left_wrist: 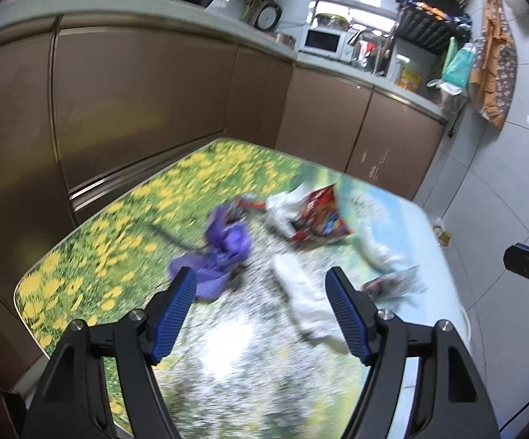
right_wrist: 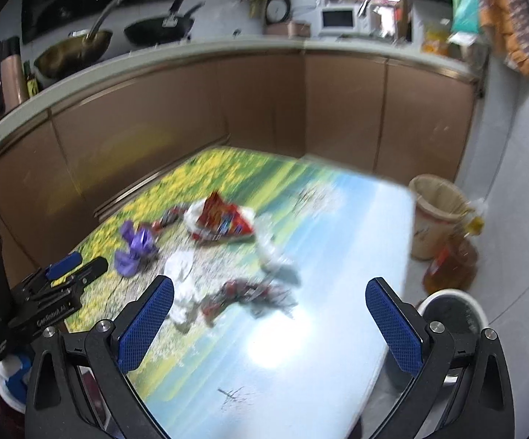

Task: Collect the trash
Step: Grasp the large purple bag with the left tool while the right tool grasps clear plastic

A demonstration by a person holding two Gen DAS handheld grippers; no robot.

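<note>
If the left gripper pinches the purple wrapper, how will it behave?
The purple wrapper looks crumpled and thin, so it is probably floppy and light. It likely crushes between the pads and may slide on the glossy table if pushed.

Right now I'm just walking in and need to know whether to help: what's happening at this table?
A person holds a gripper in each hand above the table, which is strewn with trash. The left gripper and right gripper are both open and empty. Nothing is picked up yet: the red snack bag, purple wrapper, white tissue and crumpled foil wrapper all lie on the tabletop. A bin stands on the floor beside the table.
</note>
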